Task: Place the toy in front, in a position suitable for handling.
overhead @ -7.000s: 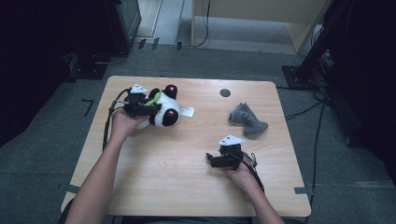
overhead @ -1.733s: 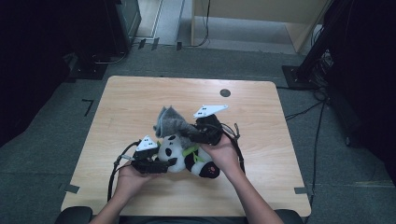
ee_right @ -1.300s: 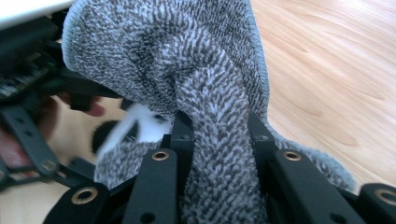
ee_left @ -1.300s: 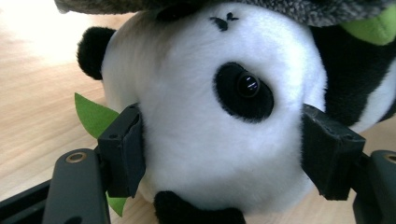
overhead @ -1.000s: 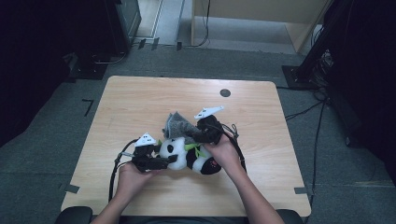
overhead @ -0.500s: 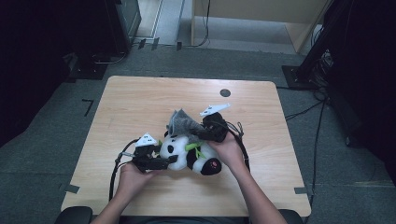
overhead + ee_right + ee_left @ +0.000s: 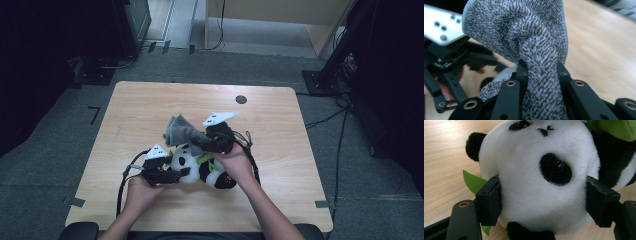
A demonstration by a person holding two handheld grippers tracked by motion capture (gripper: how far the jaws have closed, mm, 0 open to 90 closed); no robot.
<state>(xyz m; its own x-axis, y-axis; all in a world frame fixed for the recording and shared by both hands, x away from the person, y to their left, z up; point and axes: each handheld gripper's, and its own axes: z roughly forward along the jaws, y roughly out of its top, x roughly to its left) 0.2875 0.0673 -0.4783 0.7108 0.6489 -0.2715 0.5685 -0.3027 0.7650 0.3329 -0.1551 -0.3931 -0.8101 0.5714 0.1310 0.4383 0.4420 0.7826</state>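
A black-and-white panda plush [image 7: 202, 167] with green leaves lies on the wooden table [image 7: 145, 105], near its front edge. My left gripper [image 7: 176, 174] is shut on the panda's head [image 7: 541, 182], one pad [image 7: 489, 201] on each side of it. Just above the panda, my right gripper [image 7: 202, 142] is shut on a grey terry cloth [image 7: 181, 129]. In the right gripper view the cloth [image 7: 524, 37] is pinched between the jaws of the right gripper [image 7: 541, 72] and bunches up above them. The left gripper [image 7: 449, 62] appears behind it at the left.
A small black round spot [image 7: 241, 99] sits near the table's far edge. Cables [image 7: 125, 177] trail from both grippers across the tabletop. Dark equipment and cables [image 7: 345, 75] stand on the floor around the table.
The right gripper has lifted slightly with the grey cloth over the panda. The left gripper and the panda's head have stayed put.
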